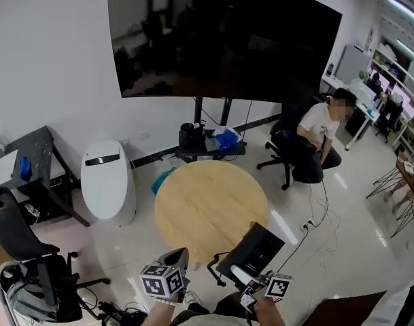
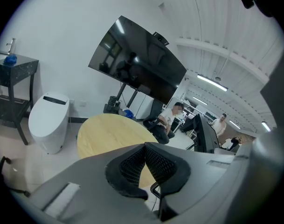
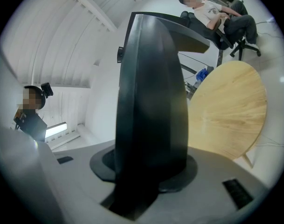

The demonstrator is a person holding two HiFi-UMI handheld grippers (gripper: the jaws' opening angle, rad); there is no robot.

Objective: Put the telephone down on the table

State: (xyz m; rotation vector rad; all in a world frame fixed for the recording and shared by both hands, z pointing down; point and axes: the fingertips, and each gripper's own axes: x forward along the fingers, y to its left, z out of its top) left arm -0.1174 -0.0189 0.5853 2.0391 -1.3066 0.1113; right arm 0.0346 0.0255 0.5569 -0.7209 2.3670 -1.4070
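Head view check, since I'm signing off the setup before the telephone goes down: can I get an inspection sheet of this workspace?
Surface: round wooden table, top bare.
Job's things: black telephone, held in the air by the table's near edge, not yet set down.
Clutter: nothing seen on the table.
Grippers: right gripper, jaws closed on the telephone; left gripper, jaws together, nothing between them.
Cables: coiled cord hangs under the telephone; loose cables lie on the floor right of the table.
Surroundings: dark screen on the wall, white toilet left of the table, seated person beyond it.
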